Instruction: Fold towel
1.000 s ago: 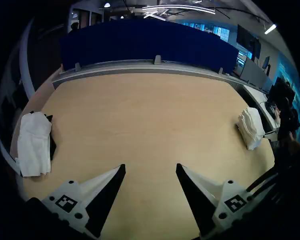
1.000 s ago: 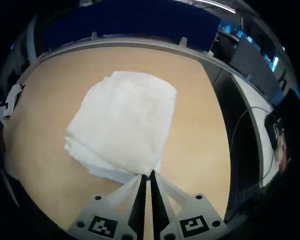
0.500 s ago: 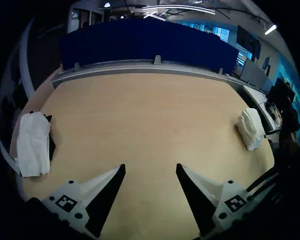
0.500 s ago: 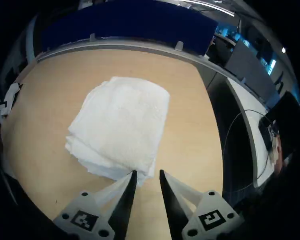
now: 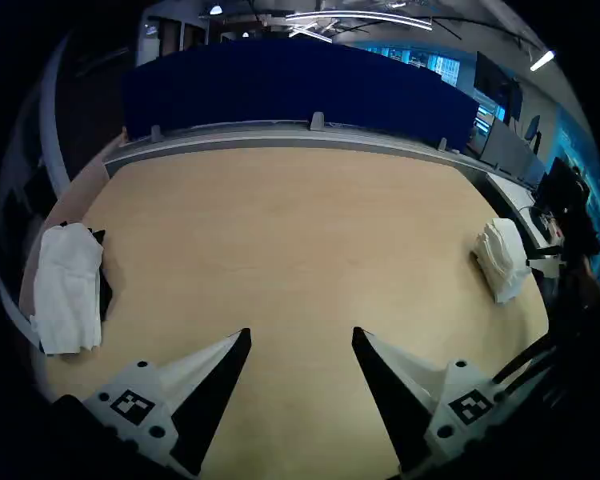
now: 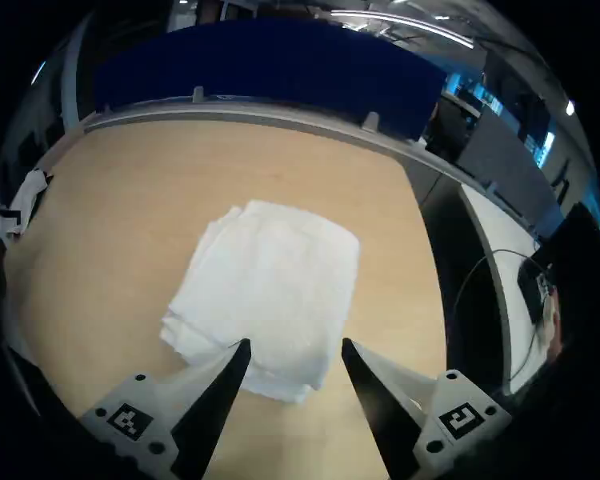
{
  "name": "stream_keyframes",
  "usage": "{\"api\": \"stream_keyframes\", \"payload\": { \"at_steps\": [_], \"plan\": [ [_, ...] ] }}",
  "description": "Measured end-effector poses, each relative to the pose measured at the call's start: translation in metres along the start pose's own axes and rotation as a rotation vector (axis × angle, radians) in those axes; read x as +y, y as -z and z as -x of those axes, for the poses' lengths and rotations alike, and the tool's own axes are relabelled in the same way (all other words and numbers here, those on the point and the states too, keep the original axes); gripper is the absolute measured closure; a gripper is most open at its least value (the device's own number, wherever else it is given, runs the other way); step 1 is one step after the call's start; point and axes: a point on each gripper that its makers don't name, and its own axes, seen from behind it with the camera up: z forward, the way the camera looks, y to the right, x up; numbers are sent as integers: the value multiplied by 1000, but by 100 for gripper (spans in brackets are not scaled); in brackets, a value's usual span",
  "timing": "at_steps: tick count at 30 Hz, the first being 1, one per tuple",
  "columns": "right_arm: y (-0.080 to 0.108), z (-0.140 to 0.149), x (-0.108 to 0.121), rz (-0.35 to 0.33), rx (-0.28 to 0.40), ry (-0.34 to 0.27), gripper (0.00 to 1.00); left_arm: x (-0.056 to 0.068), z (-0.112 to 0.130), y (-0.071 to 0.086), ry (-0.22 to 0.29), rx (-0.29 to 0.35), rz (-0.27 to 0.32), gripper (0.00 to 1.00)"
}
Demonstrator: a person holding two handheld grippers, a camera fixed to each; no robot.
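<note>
We find no words or numbers that we can read. The left gripper (image 5: 299,330) and the right gripper (image 6: 295,342) each carry small black-and-white square marks (image 5: 132,404), but those are patterns, not letters.

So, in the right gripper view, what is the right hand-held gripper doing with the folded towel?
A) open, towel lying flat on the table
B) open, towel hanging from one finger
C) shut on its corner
A: the right hand-held gripper is open, and the folded towel lies flat on the table.

Office: blue desk divider (image 5: 300,88), monitors (image 5: 496,84) (ceiling strip lights (image 5: 356,16)).
</note>
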Motion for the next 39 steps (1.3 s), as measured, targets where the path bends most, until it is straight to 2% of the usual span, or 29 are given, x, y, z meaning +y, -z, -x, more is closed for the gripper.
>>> {"api": "stream_keyframes", "payload": {
  "at_steps": [8, 17, 26, 39],
  "plan": [
    [-21, -21, -25, -35, 14, 5, 11, -9, 6, 3, 17, -5, -12, 6],
    [-40, -3, -43, -54, -39, 21, 12, -18, 7, 7, 20, -4, -26, 7],
    [-43, 7, -45, -58, -51, 15, 12, -24, 8, 7, 24, -5, -34, 6],
    [-31, -21, -37, -33, -4, 36, 12, -27, 3, 6, 28, 3, -28, 7]
  ]
}}
